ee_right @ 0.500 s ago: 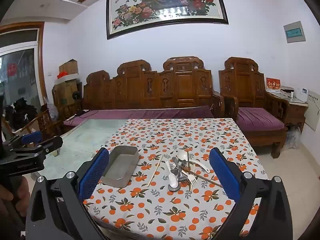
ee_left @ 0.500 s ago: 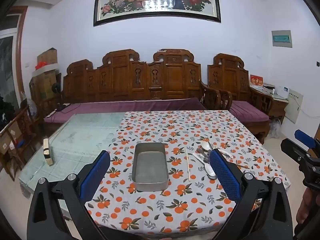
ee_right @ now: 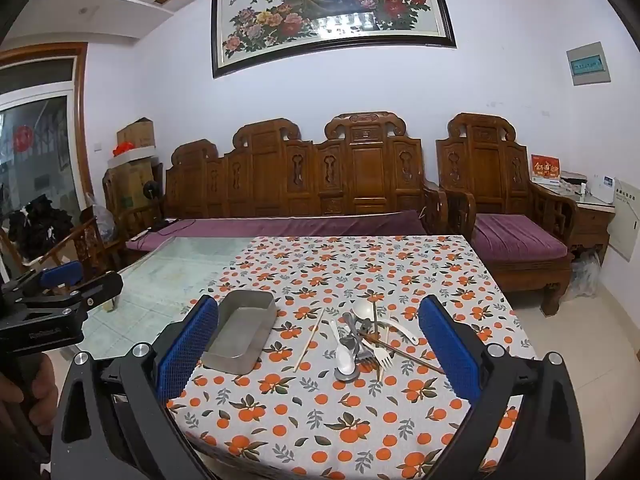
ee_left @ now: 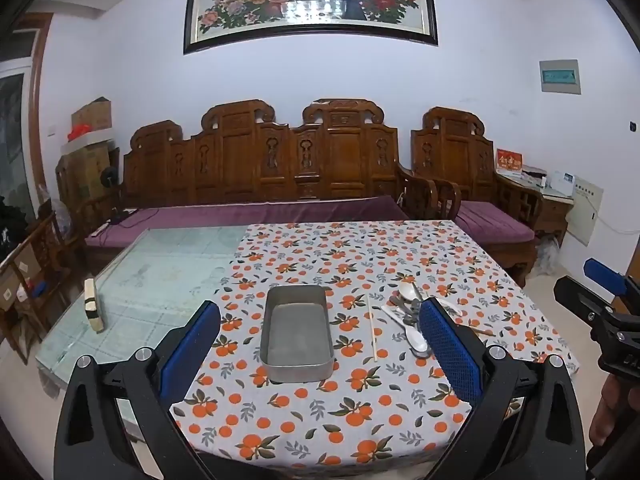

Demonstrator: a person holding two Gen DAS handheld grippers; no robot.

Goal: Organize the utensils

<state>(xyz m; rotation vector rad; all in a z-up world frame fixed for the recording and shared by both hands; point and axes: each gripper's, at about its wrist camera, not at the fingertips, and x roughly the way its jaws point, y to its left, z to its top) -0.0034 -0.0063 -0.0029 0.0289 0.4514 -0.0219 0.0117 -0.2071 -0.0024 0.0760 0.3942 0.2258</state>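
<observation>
The left gripper (ee_left: 320,344) hangs over the near edge of the counter (ee_left: 400,252) with its jaws released wide and nothing between them — the metal tray (ee_left: 297,334) lies on the cloth straight beyond the gap. The tray is a shallow rectangular tin, empty, standing lengthwise away from the near edge on the orange-patterned tablecloth (ee_left: 320,420).

The right gripper (ee_right: 318,350) is likewise spread wide and grasps nothing; it hovers above the near right part of the counter. Beyond its blue pads lies the pile of utensils (ee_right: 362,340) — a white plastic spoon (ee_right: 344,354), a white fork (ee_right: 380,354), a metal spoon and dark chopsticks crossed over one another, all touching in one heap. A single pale chopstick (ee_right: 309,340) lies apart, between the tray and the heap, pointing roughly far to near.

In the left wrist view the heap sits just right of the tray, partly hidden by the gripper's right pad. The cloth covers only the right part of the counter; the left part shows bare glass, and a small pale block (ee_left: 93,305) stands on it near the left edge. A carved wooden sofa (ee_left: 280,168) with purple cushions runs along the far wall
</observation>
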